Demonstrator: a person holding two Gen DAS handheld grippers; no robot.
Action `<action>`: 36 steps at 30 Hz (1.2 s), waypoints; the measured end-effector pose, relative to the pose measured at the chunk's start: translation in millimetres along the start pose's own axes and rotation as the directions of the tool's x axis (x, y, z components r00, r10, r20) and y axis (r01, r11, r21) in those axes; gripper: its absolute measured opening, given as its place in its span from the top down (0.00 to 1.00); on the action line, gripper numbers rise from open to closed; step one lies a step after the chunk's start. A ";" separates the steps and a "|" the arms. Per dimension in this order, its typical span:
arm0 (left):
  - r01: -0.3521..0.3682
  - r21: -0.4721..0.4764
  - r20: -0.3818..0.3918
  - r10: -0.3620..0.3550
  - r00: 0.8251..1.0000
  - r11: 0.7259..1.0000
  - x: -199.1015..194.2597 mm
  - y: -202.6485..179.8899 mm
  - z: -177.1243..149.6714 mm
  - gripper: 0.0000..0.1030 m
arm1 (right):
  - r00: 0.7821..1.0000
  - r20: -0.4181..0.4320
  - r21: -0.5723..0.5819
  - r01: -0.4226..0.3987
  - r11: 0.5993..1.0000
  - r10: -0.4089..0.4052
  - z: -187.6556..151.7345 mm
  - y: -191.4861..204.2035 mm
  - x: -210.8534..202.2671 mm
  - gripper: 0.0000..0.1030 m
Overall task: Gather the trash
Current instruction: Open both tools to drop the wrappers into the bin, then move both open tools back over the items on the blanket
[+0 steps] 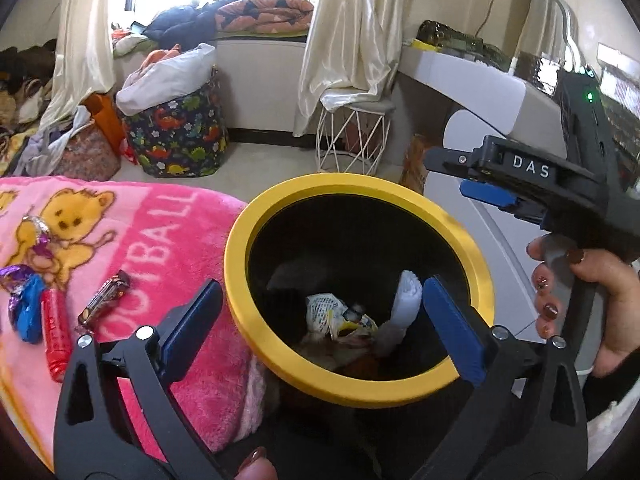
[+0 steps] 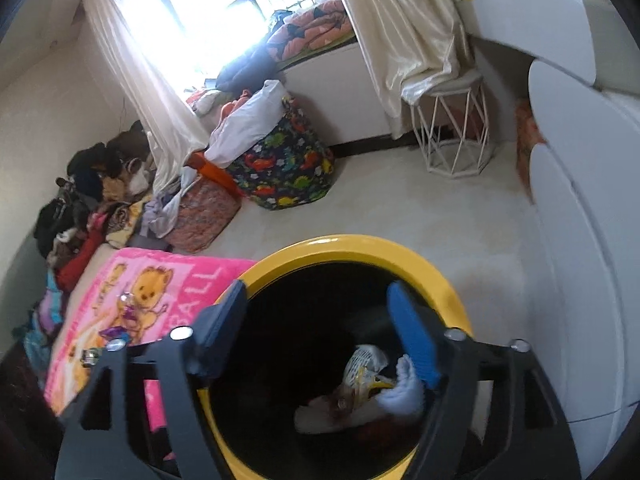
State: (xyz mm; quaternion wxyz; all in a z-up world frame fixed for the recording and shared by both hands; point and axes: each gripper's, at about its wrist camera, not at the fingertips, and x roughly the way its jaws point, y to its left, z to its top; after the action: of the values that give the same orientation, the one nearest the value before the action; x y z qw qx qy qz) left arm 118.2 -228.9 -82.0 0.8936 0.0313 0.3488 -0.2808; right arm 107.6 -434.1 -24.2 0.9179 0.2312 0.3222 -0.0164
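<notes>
Hovering over one bin (image 1: pixel 256 236) (yellow-rimmed), two grippers, left (image 1: pixel 320 316), right (image 2: pixel 320 328), jaws apart

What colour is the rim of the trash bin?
Bright yellow rim around a black inside, clearest in the left wrist view.

yellow-rimmed black bin (image 1: pixel 404 390) holds crumpled wrappers (image 1: pixel 338 314); candy wrappers (image 1: pixel 105 300) lie on pink blanket (image 1: pixel 192 240).

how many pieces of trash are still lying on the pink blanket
5 that I can make out on the pink blanket: a silver foil wrapper up top, a purple wrapper, a blue wrapper, a red tube and a brown candy bar wrapper. More may lie outside the view.
</notes>
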 end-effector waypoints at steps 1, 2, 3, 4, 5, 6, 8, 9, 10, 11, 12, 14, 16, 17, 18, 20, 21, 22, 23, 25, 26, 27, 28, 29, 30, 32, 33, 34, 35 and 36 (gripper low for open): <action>-0.009 -0.005 0.004 0.009 1.000 1.000 -2.3 0.8 0.0 0.11 | 1.000 0.002 0.001 0.000 1.000 0.000 -0.3 1.2 -0.1 0.27; -0.014 -0.006 0.008 0.014 1.000 1.000 -4.6 1.3 0.0 0.11 | 1.000 0.006 -0.001 0.001 1.000 -0.001 -0.5 3.3 -0.4 0.25; -0.018 -0.008 0.011 0.018 1.000 1.000 -6.3 1.8 0.3 0.11 | 1.000 0.008 -0.004 0.001 1.000 -0.001 -0.2 5.1 0.5 0.25; -0.024 -0.015 0.016 0.024 1.000 1.000 -9.4 3.6 0.5 0.11 | 1.000 0.010 -0.010 -0.001 1.000 0.001 -0.2 7.0 0.6 0.25; -0.026 -0.019 0.020 0.026 0.999 0.999 -11.2 4.4 0.7 0.11 | 1.000 0.010 -0.014 -0.001 1.000 0.001 -0.2 8.1 0.8 0.24; -0.027 -0.025 0.024 0.028 0.999 0.999 -13.3 5.6 0.7 0.11 | 1.000 0.009 -0.018 0.001 1.000 -0.001 -0.3 9.4 1.2 0.23; -0.032 -0.038 0.033 0.034 0.999 0.999 -17.7 10.0 1.4 0.11 | 1.000 0.009 -0.026 0.006 1.000 -0.006 0.1 11.7 1.7 0.23; -0.037 -0.044 0.038 0.039 0.999 0.998 -20.2 11.9 1.4 0.11 | 1.000 0.009 -0.031 0.008 0.999 -0.008 0.5 13.4 1.9 0.23; -0.040 -0.048 0.040 0.041 0.998 0.998 -21.8 13.3 2.0 0.11 | 1.000 0.011 -0.034 0.010 0.999 -0.010 1.0 13.8 1.4 0.23; -0.042 -0.052 0.045 0.045 0.998 0.998 -24.3 15.1 2.1 0.11 | 1.000 0.013 -0.037 0.012 0.999 -0.012 0.5 14.7 0.9 0.23; -0.045 -0.055 0.049 0.048 0.998 0.997 -26.5 16.7 2.1 0.11 | 1.000 0.015 -0.041 0.012 0.999 -0.011 0.6 15.3 -0.1 0.23; -0.053 -0.064 0.058 0.057 0.997 0.997 -31.5 20.3 2.2 0.11 | 1.000 0.016 -0.049 0.011 0.999 -0.010 1.1 18.4 -0.8 0.23; -0.059 -0.073 0.064 0.064 0.996 0.996 -35.7 24.0 1.9 0.11 | 1.000 0.020 -0.060 0.009 0.998 -0.007 0.5 22.0 -1.7 0.22; -0.064 -0.078 0.068 0.069 0.995 0.995 -38.0 26.2 1.7 0.11 | 1.000 0.020 -0.068 0.008 0.998 -0.007 0.2 24.5 -1.7 0.22; -0.068 -0.082 0.071 0.074 0.995 0.994 -39.2 27.7 2.5 0.11 | 1.000 0.021 -0.074 0.010 0.997 -0.008 -0.1 26.2 -1.9 0.22; -0.077 -0.092 0.075 0.084 0.994 0.993 -43.4 32.4 1.9 0.11 | 1.000 0.018 -0.084 0.004 0.996 -0.003 0.0 30.1 -1.8 0.22; -0.080 -0.096 0.076 0.087 0.993 0.992 -44.8 34.7 1.8 0.11 | 1.000 0.020 -0.089 0.005 0.996 -0.004 -0.1 32.4 -1.7 0.22; -0.087 -0.101 0.079 0.095 0.992 0.991 -47.3 37.8 1.6 0.11 | 1.000 0.020 -0.093 0.006 0.996 -0.004 -0.6 33.5 -2.7 0.22; -0.093 -0.104 0.080 0.101 0.992 0.990 -48.4 39.8 0.8 0.11 | 1.000 0.019 -0.099 0.005 0.995 -0.003 -0.8 35.7 -2.4 0.22; -0.104 -0.113 0.078 0.114 0.990 0.988 -50.7 44.7 0.1 0.11 | 1.000 0.020 -0.115 0.005 0.993 -0.002 -1.6 41.5 -2.1 0.22; -0.110 -0.119 0.081 0.120 0.989 0.987 -52.6 47.5 -0.9 0.11 | 1.000 0.021 -0.122 0.002 0.993 0.001 -2.1 44.6 -2.1 0.22; -0.114 -0.123 0.084 0.125 0.989 0.986 -54.2 50.0 -0.7 0.11 | 1.000 0.021 -0.125 -0.001 0.992 0.004 -2.5 46.6 -1.9 0.22; -0.122 -0.129 0.088 0.134 0.987 0.984 -56.9 53.5 -1.1 0.11 | 1.000 0.023 -0.129 -0.004 0.992 0.007 -3.0 49.6 -2.0 0.22; -0.127 -0.132 0.090 0.140 0.986 0.983 -58.5 55.6 -1.2 0.11 | 1.000 0.024 -0.132 -0.005 0.991 0.008 -3.7 52.4 -2.4 0.22; -0.133 -0.137 0.092 0.147 0.985 0.982 -60.7 58.7 -1.4 0.11 | 1.000 0.028 -0.137 -0.008 0.991 0.012 -4.1 55.3 -2.8 0.22; -0.143 -0.142 0.099 0.158 0.983 0.979 -64.7 63.8 -1.4 0.11 | 0.999 0.035 -0.144 -0.014 0.989 0.019 -4.3 60.6 -4.4 0.22; -0.148 -0.144 0.103 0.164 0.981 0.978 -66.8 65.7 -1.8 0.11 | 0.999 0.037 -0.148 -0.017 0.989 0.023 -4.6 62.5 -5.0 0.22; -0.156 -0.147 0.110 0.173 0.979 0.977 -70.2 68.6 -2.1 0.11 | 0.999 0.040 -0.153 -0.023 0.988 0.029 -4.9 65.8 -5.8 0.22; -0.160 -0.149 0.114 0.178 0.977 0.976 -72.2 70.2 -2.0 0.11 | 0.999 0.041 -0.160 -0.027 0.987 0.034 -5.3 69.9 -6.3 0.22; -0.164 -0.152 0.118 0.182 0.976 0.975 -74.3 71.8 -2.5 0.11 | 0.998 0.043 -0.166 -0.030 0.986 0.037 -5.2 72.7 -6.4 0.22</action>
State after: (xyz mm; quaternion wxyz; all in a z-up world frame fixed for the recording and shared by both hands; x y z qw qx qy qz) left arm 109.7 -132.2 -46.3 0.9356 -0.0200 0.3044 -0.1778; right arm 112.5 -367.7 6.2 0.9412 0.1590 0.2975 0.0206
